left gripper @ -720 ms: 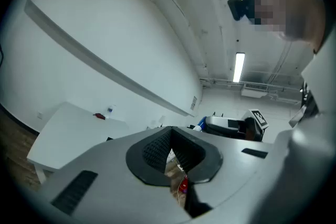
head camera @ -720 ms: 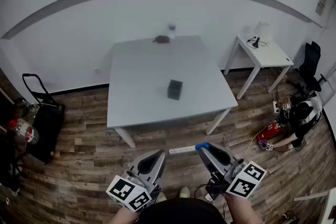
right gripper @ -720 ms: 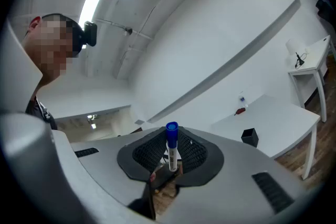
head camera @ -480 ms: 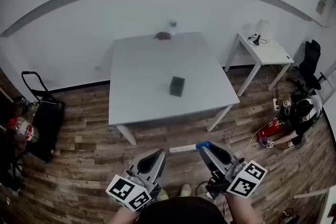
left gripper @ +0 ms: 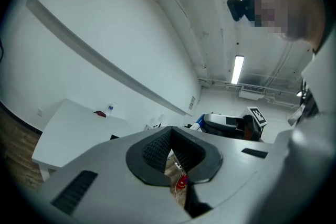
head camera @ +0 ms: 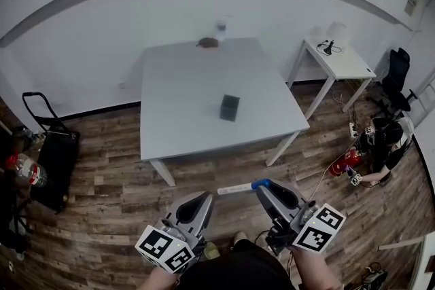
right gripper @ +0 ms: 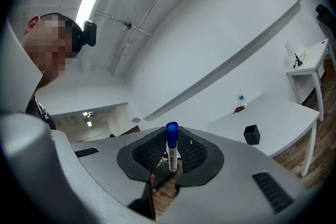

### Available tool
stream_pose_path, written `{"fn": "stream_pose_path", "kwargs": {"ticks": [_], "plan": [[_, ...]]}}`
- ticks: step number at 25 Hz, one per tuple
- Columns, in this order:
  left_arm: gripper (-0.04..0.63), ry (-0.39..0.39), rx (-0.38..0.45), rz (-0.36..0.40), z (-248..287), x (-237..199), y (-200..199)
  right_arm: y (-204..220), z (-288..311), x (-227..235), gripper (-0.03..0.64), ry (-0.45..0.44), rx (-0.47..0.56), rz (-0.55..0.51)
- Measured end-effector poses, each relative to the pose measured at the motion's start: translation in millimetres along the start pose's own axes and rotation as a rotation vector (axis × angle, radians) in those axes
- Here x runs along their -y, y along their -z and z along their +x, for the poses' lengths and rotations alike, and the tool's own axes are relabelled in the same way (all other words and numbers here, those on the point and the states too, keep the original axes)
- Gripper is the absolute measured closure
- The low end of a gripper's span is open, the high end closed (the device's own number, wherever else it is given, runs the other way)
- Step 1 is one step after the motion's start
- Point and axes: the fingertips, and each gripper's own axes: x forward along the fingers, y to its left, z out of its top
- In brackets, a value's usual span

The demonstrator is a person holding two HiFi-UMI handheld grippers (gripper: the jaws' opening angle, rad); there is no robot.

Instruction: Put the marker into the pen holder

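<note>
Not much new: R gripper (head camera: pixel 262 187) still clamps the marker (head camera: pixel 234 190) crosswise, well short of the table (head camera: pixel 178 100) & pen holder (head camera: pixel 230 107). L gripper (head camera: pixel 202 199) jaws together, empty. Carry's barely begun, approx.

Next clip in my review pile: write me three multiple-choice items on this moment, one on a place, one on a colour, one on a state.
1. Where does the pen holder stand?
A. on the floor
B. on the small side table
C. on the large table

2. What colour is the cap of the marker?
A. blue
B. red
C. green

3. In what state is the right gripper?
A. open and empty
B. shut on the marker
C. shut on the pen holder

Answers:
1 C: the black holder sits near the middle of the large tabletop.
2 A: the cap showing above the pads is blue.
3 B: the pads press on the marker's white body.
</note>
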Motion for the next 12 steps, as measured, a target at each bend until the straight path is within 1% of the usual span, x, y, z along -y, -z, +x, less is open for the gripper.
{"fn": "stream_pose_path", "kwargs": {"ticks": [5,12], "plan": [[0.591,0.013,-0.006,-0.005,4.3,-2.7,-0.6,-2.7,1.1,2.5,0.546,0.016,0.006,-0.002],[0.591,0.011,-0.025,-0.002,18.5,-10.6,3.8,-3.3,7.9,20.4,0.546,0.016,0.011,0.018]]}}
